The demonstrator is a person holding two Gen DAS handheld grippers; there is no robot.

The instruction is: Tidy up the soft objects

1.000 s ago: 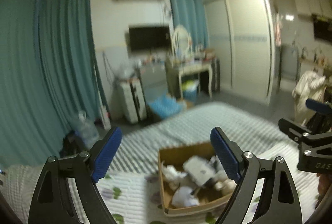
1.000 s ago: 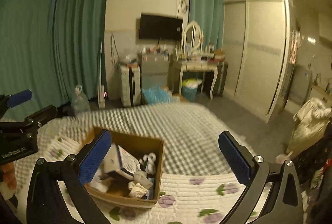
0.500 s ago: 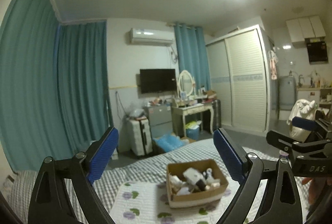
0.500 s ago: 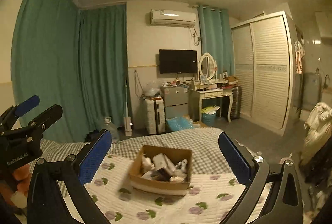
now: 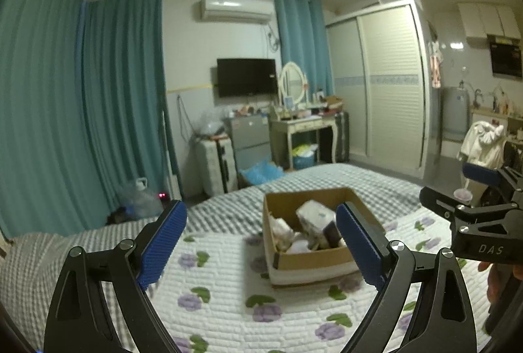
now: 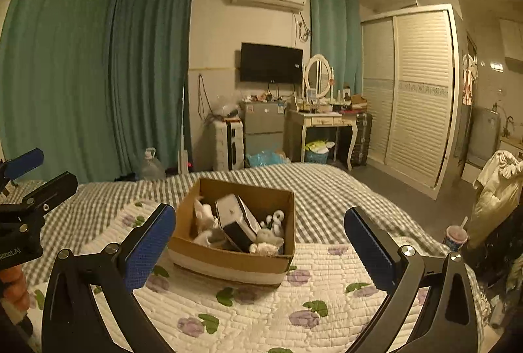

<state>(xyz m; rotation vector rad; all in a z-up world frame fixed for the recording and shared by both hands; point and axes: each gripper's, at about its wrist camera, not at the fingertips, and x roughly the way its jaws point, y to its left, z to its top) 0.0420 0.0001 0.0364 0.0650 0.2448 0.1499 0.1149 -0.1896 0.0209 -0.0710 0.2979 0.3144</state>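
An open cardboard box (image 5: 310,261) (image 6: 228,258) sits on the flowered white quilt (image 5: 222,307) (image 6: 261,313) of a bed. It holds white soft items (image 6: 268,237) and a white pack with a dark end (image 5: 315,219) (image 6: 235,222). My left gripper (image 5: 261,242) is open and empty, held above the quilt just left of and short of the box. My right gripper (image 6: 260,246) is open and empty, held short of the box, which shows between its fingers. Each gripper shows at the edge of the other's view.
A grey checked blanket (image 6: 327,189) covers the far bed. Beyond stand teal curtains (image 5: 98,108), a suitcase (image 6: 227,143), a small fridge (image 6: 263,130), a dressing table (image 6: 323,121) and a wardrobe (image 6: 415,91). A drink cup (image 6: 456,235) stands at the right.
Both wrist views first rose and pulled back from the box, then tilted down and came closer to it again. Both grippers stayed open and empty.
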